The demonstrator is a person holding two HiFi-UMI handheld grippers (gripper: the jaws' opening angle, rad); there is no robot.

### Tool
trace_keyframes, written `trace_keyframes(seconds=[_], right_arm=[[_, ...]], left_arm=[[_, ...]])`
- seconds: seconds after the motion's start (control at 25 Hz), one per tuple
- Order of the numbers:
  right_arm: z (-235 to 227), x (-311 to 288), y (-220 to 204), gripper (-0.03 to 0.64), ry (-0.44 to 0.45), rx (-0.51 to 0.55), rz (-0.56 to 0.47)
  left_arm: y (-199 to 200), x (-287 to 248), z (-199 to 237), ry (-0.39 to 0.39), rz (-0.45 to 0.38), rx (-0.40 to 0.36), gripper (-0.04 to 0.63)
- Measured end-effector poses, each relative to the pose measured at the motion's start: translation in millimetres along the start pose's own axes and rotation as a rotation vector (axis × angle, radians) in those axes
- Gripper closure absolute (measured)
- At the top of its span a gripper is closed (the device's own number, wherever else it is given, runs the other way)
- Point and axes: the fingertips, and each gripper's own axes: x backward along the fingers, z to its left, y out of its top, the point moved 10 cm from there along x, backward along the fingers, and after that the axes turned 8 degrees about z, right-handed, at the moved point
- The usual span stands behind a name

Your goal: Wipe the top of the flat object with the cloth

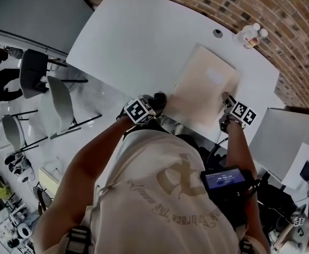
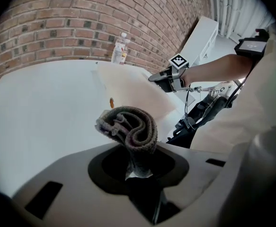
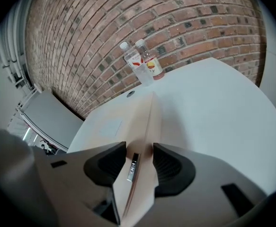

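a wide white worktop (image 1: 127,36) stands against a brick wall, and the flat box (image 1: 204,89), pale brown, lies on it near the person's edge, a little to the right. the right gripper (image 3: 140,162) is at the near right edge of this box. its jaws stand wide, with that edge between them and touching both, so i judge that it holds the box steady for the wiping. the left gripper (image 2: 137,171) is just beside the near left corner of the box, over the bare worktop. its jaws are closed tight on the grey cloth (image 2: 130,126), which sticks out in front of them as a bunched fold and seems to rest on nothing. two small bottles (image 3: 142,63) stand at the far side, near the wall and well apart from the box. as far as the views show, the preparing is done: cloth gripped, box held. the wiping itself is not begun, because the cloth is not on the top, so the whole top is left to wipe.
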Motion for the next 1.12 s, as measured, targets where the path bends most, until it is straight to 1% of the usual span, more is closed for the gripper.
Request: trace_keyframes(seconds=[0.08, 0.12, 0.16, 0.2, 0.28, 0.36, 0.4, 0.44, 0.6, 0.68, 0.8, 0.88, 0.96, 1.12], right_arm=[[0, -1, -1, 0.426, 0.012, 0.004, -0.004], [0, -1, -1, 0.426, 0.017, 0.005, -0.004], [0, 0, -1, 0.426, 0.022, 0.008, -0.004], [-1, 0, -1, 0.426, 0.027, 0.012, -0.005], [-2, 0, 0, 0.426, 0.039, 0.020, -0.009], [-3, -1, -1, 0.426, 0.053, 0.019, -0.014], [-3, -2, -3, 0.426, 0.060, 0.016, -0.017], [-3, -3, -4, 0.426, 0.066, 0.013, -0.018], [-3, -2, -6, 0.426, 0.081, 0.007, -0.024], [-3, -1, -7, 0.425, 0.085, 0.005, -0.031], [-6, -3, -8, 0.425, 0.090, 0.005, -0.037], [-7, -4, -7, 0.425, 0.094, 0.007, -0.038], [-7, -5, -6, 0.425, 0.099, 0.009, -0.038], [-8, -5, -6, 0.423, 0.107, 0.013, -0.041]], left_arm=[[-11, 0, -10, -0.003, 0.001, 0.033, 0.489], [-16, 1, -13, 0.003, -0.003, 0.063, 0.489], [-21, 2, -15, 0.014, -0.015, 0.109, 0.489], [-26, 3, -15, 0.029, -0.036, 0.174, 0.491], [-33, 5, -11, 0.061, -0.103, 0.342, 0.489], [-40, 5, -8, 0.075, -0.167, 0.503, 0.489], [-42, 4, -7, 0.075, -0.186, 0.558, 0.489], [-43, 2, -7, 0.074, -0.194, 0.594, 0.489], [-34, -10, -14, 0.072, -0.191, 0.656, 0.489], [-27, -17, -17, 0.053, -0.211, 0.725, 0.489], [-21, -30, -25, -0.001, -0.245, 0.846, 0.489], [-17, -38, -29, -0.032, -0.250, 0.892, 0.489], [-12, -43, -34, -0.042, -0.233, 0.882, 0.489], [2, -54, -45, -0.063, -0.173, 0.811, 0.489]])
